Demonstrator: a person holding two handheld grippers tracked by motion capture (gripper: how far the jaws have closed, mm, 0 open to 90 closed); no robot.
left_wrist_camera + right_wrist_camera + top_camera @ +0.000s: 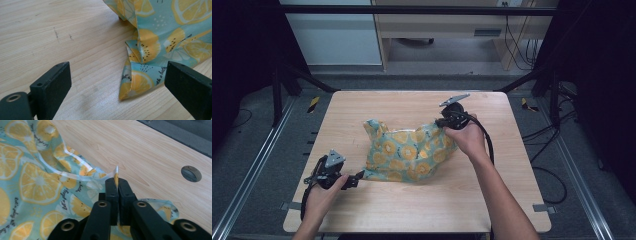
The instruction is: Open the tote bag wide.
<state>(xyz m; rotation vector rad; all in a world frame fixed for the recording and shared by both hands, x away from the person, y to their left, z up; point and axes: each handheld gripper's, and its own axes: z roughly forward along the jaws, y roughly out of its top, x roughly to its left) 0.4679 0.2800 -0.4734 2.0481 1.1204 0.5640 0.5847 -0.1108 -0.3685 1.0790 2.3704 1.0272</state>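
Pinching the far right hem of the lemon-print cloth (37,185), the right gripper (117,181) had its jaws pressed together on a thin fold; the left gripper (117,82) sat spread around the near left corner, pads not touching it; cloth lay bunched mid-table (362,210). Risk as I judged it: right bite was shallow, so a pull could slip the hem out; left closing from there might catch only the folded tip and drag the cloth.
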